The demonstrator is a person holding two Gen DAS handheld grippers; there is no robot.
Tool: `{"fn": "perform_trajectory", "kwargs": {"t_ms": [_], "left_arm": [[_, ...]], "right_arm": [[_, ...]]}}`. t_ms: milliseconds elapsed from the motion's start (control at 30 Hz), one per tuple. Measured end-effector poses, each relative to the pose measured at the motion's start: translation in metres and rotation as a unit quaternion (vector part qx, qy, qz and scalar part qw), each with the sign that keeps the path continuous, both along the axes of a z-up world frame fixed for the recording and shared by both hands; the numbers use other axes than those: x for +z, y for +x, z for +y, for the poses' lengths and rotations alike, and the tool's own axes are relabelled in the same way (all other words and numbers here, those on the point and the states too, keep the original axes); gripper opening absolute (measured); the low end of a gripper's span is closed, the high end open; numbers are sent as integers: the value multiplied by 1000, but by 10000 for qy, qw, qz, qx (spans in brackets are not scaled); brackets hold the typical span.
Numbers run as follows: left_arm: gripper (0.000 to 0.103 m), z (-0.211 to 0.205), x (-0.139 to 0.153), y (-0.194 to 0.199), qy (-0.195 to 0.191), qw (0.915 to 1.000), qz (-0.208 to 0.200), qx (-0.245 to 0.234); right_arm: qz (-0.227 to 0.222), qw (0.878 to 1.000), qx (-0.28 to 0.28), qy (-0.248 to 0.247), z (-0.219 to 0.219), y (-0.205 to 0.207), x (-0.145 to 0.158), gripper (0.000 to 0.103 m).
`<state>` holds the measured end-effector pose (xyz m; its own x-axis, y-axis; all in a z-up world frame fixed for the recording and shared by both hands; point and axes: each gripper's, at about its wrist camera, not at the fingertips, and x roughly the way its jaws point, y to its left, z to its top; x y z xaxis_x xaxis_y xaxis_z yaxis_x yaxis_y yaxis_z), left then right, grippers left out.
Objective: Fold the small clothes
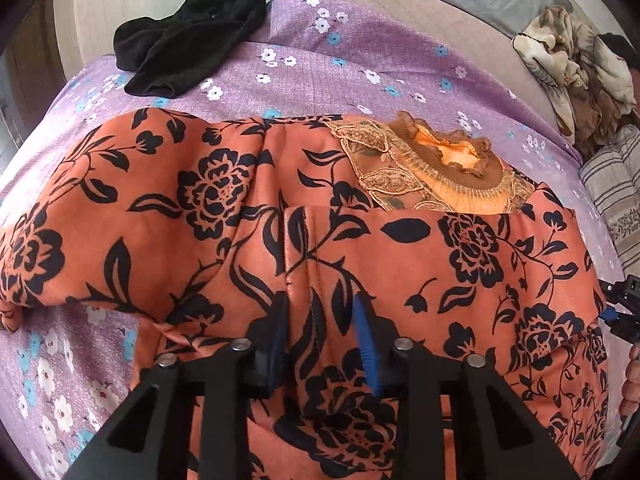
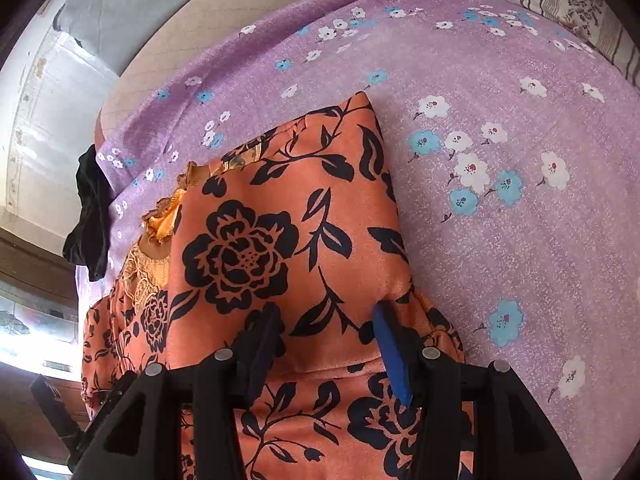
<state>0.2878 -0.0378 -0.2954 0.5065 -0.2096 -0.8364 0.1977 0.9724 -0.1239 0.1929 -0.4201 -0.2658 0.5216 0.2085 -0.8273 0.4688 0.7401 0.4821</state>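
Observation:
An orange garment with black flower print (image 1: 224, 208) lies spread on the purple flowered bedsheet (image 1: 320, 64), its sleeves folded in and its lace collar (image 1: 444, 160) at the far side. My left gripper (image 1: 322, 312) stands open over the garment's lower middle, fingers either side of a seam ridge. In the right wrist view the same garment (image 2: 280, 240) fills the centre, and my right gripper (image 2: 326, 320) stands open over its folded right part, close to the cloth. Whether the fingertips touch the fabric I cannot tell.
A black garment (image 1: 192, 36) lies at the far left of the bed and shows in the right wrist view (image 2: 90, 216). A crumpled beige patterned cloth (image 1: 572, 72) and a striped pillow (image 1: 616, 184) lie at the far right. The bed edge runs along the left.

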Motion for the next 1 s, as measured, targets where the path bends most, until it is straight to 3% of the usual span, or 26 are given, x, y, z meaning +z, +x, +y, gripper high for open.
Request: {"fn": "perform_trajectory", "kwargs": {"t_ms": [33, 67, 267, 367, 400, 500, 600, 667, 700, 733, 800, 867, 967, 1000], "left_arm": [[7, 4, 2, 1, -86, 9999, -36, 88], [4, 9, 4, 2, -234, 9996, -83, 119], [4, -8, 28, -11, -338, 9971, -547, -406], [4, -18, 24, -12, -176, 9968, -490, -604], [11, -19, 18, -10, -47, 9977, -399, -552], [54, -13, -4, -2, 79, 9993, 37, -364], [55, -12, -3, -5, -44, 9993, -25, -373], [34, -10, -1, -6, -100, 9994, -109, -300], [10, -8, 0, -4, -16, 9997, -161, -195], [5, -4, 1, -1, 64, 9997, -210, -123], [5, 6, 6, 1, -218, 9994, -268, -15], [4, 8, 20, -2, -306, 9977, -602, 21], [4, -3, 49, -10, 504, 9860, -1589, -7], [4, -5, 54, -9, 692, 9823, -1738, -30]], "right_arm": [[-5, 10000, -16, 31, 0, 0, 0, 52], [-8, 10000, -25, 43, 0, 0, 0, 52], [-13, 10000, -22, -84, 5, 1, 1, 52], [-34, 9999, -46, -90, 5, 1, 0, 52], [-42, 9999, -56, -99, 6, 1, 0, 52], [-52, 9998, -53, -174, 8, 1, 0, 52], [-57, 9997, -33, -238, 10, 2, 0, 52], [-67, 9997, -43, -237, 10, 3, 0, 52], [-71, 9997, -51, -229, 10, 3, 0, 52], [-77, 9997, -54, -226, 10, 3, -1, 52], [-82, 9997, -50, -235, 10, 3, -1, 52], [-79, 9996, -48, -251, 10, 4, -1, 52], [-86, 9996, -59, -258, 11, 4, -1, 52], [-96, 9996, -76, -243, 10, 4, -1, 52]]}}
